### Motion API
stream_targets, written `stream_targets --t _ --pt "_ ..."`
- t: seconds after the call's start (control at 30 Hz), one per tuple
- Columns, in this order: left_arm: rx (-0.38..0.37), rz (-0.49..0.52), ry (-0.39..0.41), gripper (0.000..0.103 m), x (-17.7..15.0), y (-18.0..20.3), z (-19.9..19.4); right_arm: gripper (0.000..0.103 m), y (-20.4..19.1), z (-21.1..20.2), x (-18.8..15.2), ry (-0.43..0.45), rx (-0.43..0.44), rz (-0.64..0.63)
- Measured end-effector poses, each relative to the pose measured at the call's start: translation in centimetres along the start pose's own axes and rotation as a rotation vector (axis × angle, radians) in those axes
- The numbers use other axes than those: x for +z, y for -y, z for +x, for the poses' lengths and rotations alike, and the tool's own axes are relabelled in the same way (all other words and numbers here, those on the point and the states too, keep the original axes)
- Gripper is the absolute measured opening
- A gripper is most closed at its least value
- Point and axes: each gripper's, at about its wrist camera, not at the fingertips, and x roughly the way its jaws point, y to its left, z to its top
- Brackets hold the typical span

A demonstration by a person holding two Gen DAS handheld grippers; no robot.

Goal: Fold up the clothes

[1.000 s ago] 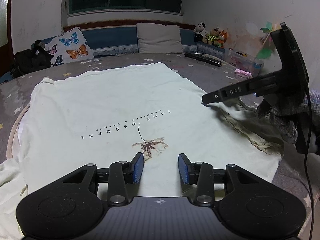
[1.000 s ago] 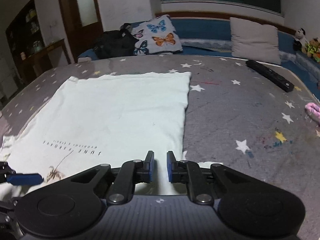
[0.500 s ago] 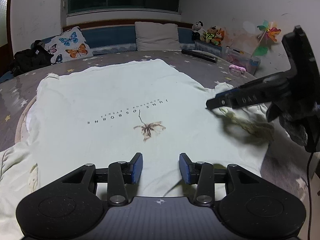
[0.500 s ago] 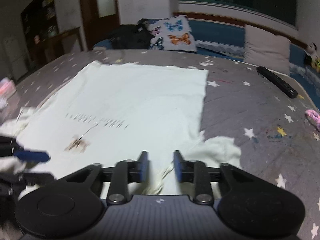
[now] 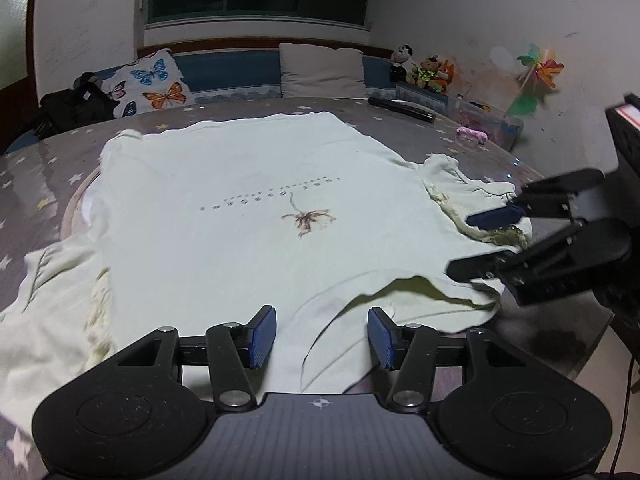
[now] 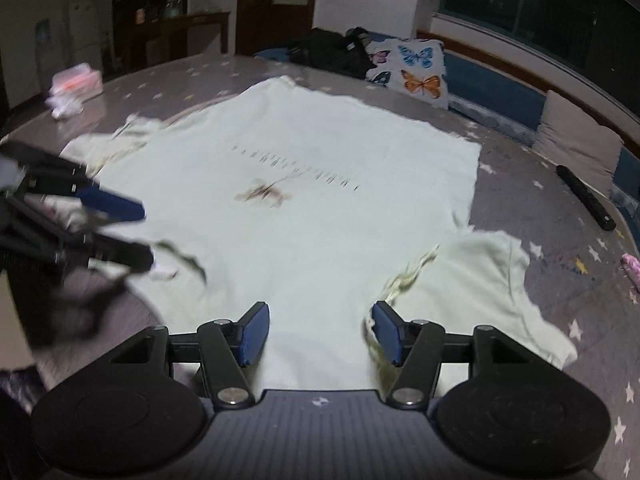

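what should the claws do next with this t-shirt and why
Probably bring both claws down onto the near part of the t-shirt and close on it. Both the left claw and the right claw are open and hold nothing. The shirt lies spread print-up on the star-patterned surface, not yet folded, with its near edge rumpled between the two claws.

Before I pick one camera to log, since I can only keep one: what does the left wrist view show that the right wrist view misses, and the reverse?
Only the left wrist view shows the stuffed toys and the pinwheel by the wall. Only the right wrist view shows the wooden door, the dark shelf and a pink-and-white pack on the star-print cover. Both show the white T-shirt spread flat, the butterfly pillow, the black bar, and the left gripper and right gripper, fingers apart.
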Motion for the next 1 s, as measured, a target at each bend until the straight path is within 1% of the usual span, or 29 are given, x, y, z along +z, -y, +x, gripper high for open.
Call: stream_targets --t 0.13,0.2,0.33,0.4,0.5,0.6,0.7,0.73,0.83,0.87,0.9,0.93,1.0 --pt "0.019 -0.046 -0.002 0.058 -0.8 -1.2 -1.3 0.06 -0.5 -0.8 0.0 0.002 -0.009 -0.02" --pt "0.037 -0.069 -0.001 0.059 -1.2 -1.9 -2.0 0.06 -0.3 -1.0 0.5 0.023 -0.01 -0.003" --pt "0.071 -0.113 0.002 0.063 -2.0 -3.2 -3.2 0.06 -0.4 -0.3 1.7 0.063 -0.003 0.028" --pt "0.079 -0.116 0.005 0.063 -2.3 -3.4 -3.6 0.06 -0.8 0.3 2.1 0.075 0.006 0.026" --pt "0.09 -0.116 0.009 0.064 -2.6 -3.7 -4.1 0.06 -1.3 1.3 2.3 0.066 0.018 0.021" --pt "0.097 -0.127 0.021 0.064 -2.8 -4.1 -4.7 0.06 -1.9 1.8 1.8 0.029 0.027 0.004" --pt "0.117 -0.156 0.047 0.064 -2.7 -4.9 -5.5 0.06 -1.9 1.4 1.5 0.022 0.023 0.002" --pt "0.13 -0.17 0.057 0.064 -2.6 -5.3 -5.8 0.061 -2.0 1.2 1.5 0.024 0.02 0.002" --pt "0.209 -0.231 0.073 0.064 -2.5 -7.3 -6.2 0.062 -2.0 0.9 1.9 0.042 0.019 0.011" --pt "0.236 -0.252 0.078 0.064 -2.4 -7.9 -6.4 0.064 -2.0 0.9 2.0 0.048 0.02 0.011" --pt "0.263 -0.273 0.083 0.064 -2.4 -8.6 -6.5 0.07 -2.2 1.0 2.3 0.055 0.024 0.012" --pt "0.291 -0.294 0.087 0.064 -2.4 -9.3 -6.6 0.071 -2.3 1.2 2.5 0.059 0.03 0.013" --pt "0.345 -0.336 0.097 0.064 -2.3 -10.6 -6.9 0.071 -2.6 1.6 2.6 0.057 0.044 0.008"
